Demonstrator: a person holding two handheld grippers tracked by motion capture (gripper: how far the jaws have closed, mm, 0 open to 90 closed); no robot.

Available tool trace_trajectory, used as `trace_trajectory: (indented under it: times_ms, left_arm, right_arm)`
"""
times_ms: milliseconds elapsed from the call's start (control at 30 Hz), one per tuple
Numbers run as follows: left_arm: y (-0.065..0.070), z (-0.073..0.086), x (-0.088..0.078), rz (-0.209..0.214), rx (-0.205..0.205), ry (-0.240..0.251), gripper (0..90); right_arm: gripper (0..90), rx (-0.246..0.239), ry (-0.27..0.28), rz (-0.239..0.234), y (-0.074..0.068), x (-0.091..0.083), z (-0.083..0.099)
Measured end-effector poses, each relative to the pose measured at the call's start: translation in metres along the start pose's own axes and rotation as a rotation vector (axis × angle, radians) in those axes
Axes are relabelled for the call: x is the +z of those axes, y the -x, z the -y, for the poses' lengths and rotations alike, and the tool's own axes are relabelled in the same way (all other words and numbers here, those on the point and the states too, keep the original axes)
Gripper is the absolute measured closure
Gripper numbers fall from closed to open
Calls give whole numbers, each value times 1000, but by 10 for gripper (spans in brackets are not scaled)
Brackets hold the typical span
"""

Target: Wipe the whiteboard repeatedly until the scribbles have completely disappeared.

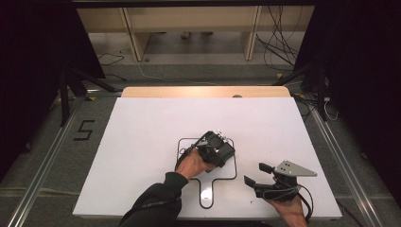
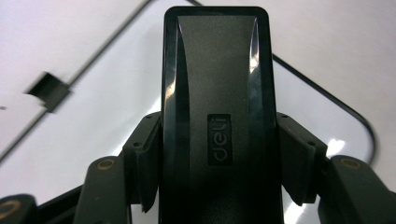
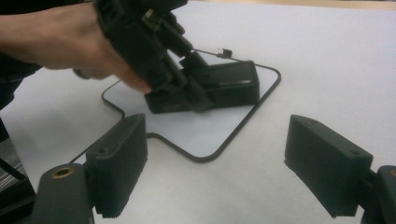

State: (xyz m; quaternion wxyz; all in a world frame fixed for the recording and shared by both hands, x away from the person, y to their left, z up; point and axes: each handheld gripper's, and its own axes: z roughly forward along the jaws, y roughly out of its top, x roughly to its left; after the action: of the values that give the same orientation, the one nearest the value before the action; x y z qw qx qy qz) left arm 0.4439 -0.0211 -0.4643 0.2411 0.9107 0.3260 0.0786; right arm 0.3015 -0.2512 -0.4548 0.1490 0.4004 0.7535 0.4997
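the left gripper point(image 1: 221, 150) pinches a black block point(image 2: 217, 116) across its width, one jaw pressed on each long side. the block carries the raised word "deli" on its top face. in the right gripper view the same block point(image 3: 224, 86) lies flat on a white board point(image 3: 205, 135) with a dark outline, and the left gripper point(image 3: 194, 95) comes down on it at a slant from the person's left hand point(image 3: 60, 42). in the high view the board point(image 1: 208, 187) sits on the white table point(image 1: 142, 132) near its front edge, with a short handle pointing toward the person. the right gripper point(image 1: 255, 174) rests on the table just right of the board, its jaws spread wide with nothing between them, held by the right hand point(image 1: 288, 208).
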Motion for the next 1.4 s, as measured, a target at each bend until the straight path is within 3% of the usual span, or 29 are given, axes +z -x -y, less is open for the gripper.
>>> trace_trajectory:
  times_ms: [133, 367, 533, 833, 1000, 1200, 1300, 1400]
  left_arm:
    - [-15, -6, 3, -24, -50, 4, 399]
    - [-20, -4, 2, -29, -61, 5, 399]
    - [-12, 3, -2, -15, -32, 0, 399]
    - [24, 23, -12, 50, 77, -1, 399]
    - [20, 22, -11, 42, 70, 3, 398]
    - [-1, 6, -2, 0, 0, 7, 399]
    - [-1, 7, -2, 12, 18, 11, 399]
    - [11, 12, -5, 30, 56, 14, 399]
  right_arm:
    - [220, -2, 1, -1, 0, 0, 0]
    - [220, 0, 2, 0, 1, -1, 0]
    - [220, 0, 1, 0, 1, -1, 0]
    - [220, -3, 0, 1, 0, 0, 0]
    - [220, -2, 1, 1, 1, 0, 0]
    - [221, -1, 3, 0, 1, -1, 0]
    - [220, 3, 3, 2, 2, -1, 0]
    - [220, 2, 6, 1, 3, -1, 0]
